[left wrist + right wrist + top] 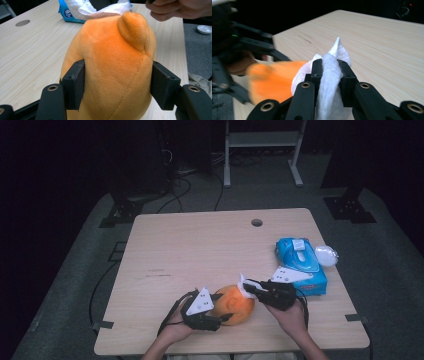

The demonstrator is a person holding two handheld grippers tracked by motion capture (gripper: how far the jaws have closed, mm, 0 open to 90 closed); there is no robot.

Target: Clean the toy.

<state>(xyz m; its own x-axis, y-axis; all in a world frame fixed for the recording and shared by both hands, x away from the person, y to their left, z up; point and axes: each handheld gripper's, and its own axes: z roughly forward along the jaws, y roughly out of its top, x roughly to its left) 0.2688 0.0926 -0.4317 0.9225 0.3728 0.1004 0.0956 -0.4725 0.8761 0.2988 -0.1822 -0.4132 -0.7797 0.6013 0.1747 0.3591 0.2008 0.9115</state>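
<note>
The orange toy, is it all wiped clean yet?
Not yet. A wipe is already out of the blue pack and pinched in the right gripper. The left gripper clamps the orange toy while the wipe touches its top. The wiping itself is left.

1. No text, brand name or number is legible.
2. Wipes pack [67, 13], beyond the left gripper's [117, 85] jaws: round white-and-blue emblem on its blue side; lettering too small to read.
3. Same pack [300, 265], just beside the right gripper [250, 287]: label unreadable.

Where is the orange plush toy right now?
In the high view, the orange plush toy sits at the table's near edge, clamped by the left tool, beside the blue wipes pack.
</note>
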